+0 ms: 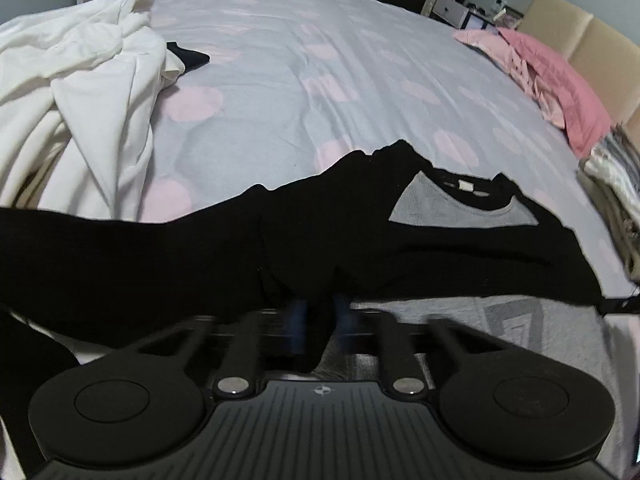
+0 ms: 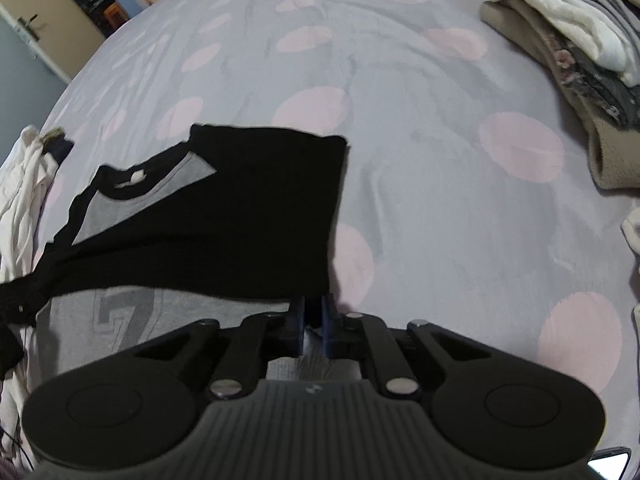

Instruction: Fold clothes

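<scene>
A black and grey shirt [image 1: 360, 240] lies across the near part of the bed, its neck label [image 1: 466, 186] facing up. My left gripper [image 1: 320, 308] sits at the shirt's near edge; black fabric drapes over and between its blue fingers, which stand close together, shut on the cloth. In the right wrist view a black part of the shirt [image 2: 240, 208] lies folded over the grey front, which is printed with a number 7 [image 2: 120, 320]. My right gripper [image 2: 314, 312] pinches the lower right corner of that black part, with only a narrow gap between its fingers.
The bed sheet [image 1: 320, 60] is lilac with pink dots. Crumpled white clothes [image 1: 80, 100] lie at the left and pink bedding [image 1: 560, 88] at the far right. A stack of folded clothes [image 2: 560, 40] sits at the right. A door [image 2: 40, 20] stands beyond the bed.
</scene>
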{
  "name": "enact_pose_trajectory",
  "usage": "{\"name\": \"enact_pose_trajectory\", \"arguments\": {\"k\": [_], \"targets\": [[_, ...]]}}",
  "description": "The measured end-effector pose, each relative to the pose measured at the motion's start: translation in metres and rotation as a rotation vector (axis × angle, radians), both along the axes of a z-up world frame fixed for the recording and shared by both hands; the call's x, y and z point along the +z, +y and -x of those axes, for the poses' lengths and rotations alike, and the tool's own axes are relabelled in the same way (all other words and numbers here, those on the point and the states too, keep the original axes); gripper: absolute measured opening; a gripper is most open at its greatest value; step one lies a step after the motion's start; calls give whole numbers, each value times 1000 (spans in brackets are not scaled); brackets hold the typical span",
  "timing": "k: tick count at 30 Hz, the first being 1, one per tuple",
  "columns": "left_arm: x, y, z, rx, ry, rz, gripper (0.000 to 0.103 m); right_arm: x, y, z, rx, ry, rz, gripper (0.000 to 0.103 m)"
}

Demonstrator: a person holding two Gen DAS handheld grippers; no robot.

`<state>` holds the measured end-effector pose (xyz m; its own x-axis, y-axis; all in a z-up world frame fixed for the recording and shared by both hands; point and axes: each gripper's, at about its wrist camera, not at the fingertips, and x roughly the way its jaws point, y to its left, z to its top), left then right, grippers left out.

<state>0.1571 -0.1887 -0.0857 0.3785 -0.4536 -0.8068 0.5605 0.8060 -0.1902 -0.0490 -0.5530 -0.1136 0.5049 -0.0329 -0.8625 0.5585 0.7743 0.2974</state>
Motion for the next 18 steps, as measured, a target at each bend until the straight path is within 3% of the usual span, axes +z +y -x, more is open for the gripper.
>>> {"name": "enact_pose_trajectory", "arguments": {"k": [4,7,10,13,18], "targets": [[15,6,0,-17,8,18,4,9,-3,3,-17,-10,0,3],[22,10,0,-44,29,-23,3,11,-6,5,-17,10,-5,1],[12,13,-7,-77,120,-91,4,5,-10,5,-9,56,-14,0],[9,11,-6,-69,79,-157,5,-2,-13,4,3,115,-5,0],[34,15,-11,-69,31,-26,32,10,-23,7,-19,63,-19,5]]}}
